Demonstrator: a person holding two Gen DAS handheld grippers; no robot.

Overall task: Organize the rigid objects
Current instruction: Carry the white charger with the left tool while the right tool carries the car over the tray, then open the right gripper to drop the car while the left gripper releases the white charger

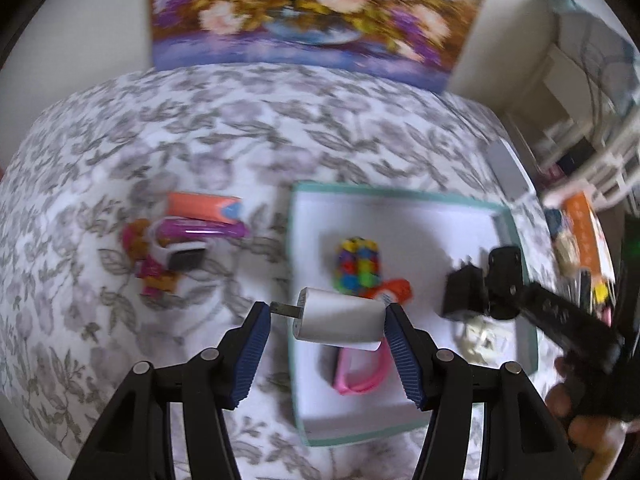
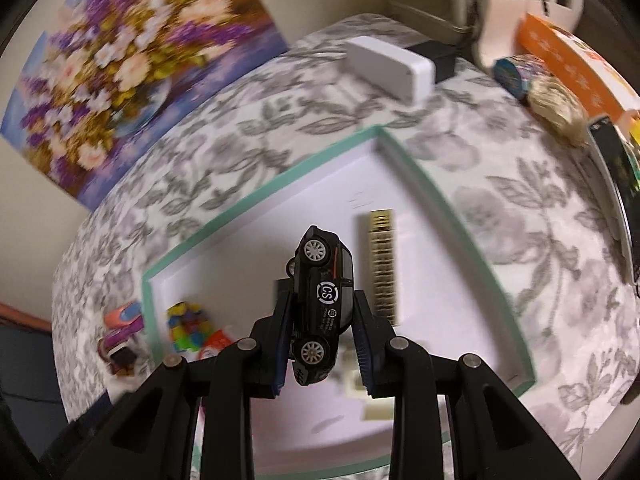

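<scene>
My left gripper [image 1: 326, 314] is shut on a white plug adapter [image 1: 340, 320], held lengthwise with its metal prongs against the left pad, above the left wall of the teal-rimmed white tray [image 1: 294, 248]. In the tray lie a multicoloured block toy [image 1: 357, 266], an orange piece [image 1: 396, 290] and a pink band [image 1: 358, 374]. My right gripper [image 2: 320, 312] is shut on a black toy car [image 2: 322, 304], nose up, over the same tray [image 2: 280, 188]. From the left wrist view the right gripper [image 1: 476, 292] and car hover over the tray's right side.
On the floral cloth left of the tray lie an orange case [image 1: 204, 208], a purple pen [image 1: 200, 230] and small toys [image 1: 154, 268]. A gold comb-like strip [image 2: 382, 264] lies in the tray. A white box [image 2: 390, 66], an orange box [image 2: 572, 64] and clutter line the far right edge. A hand [image 1: 580, 420] holds the right gripper.
</scene>
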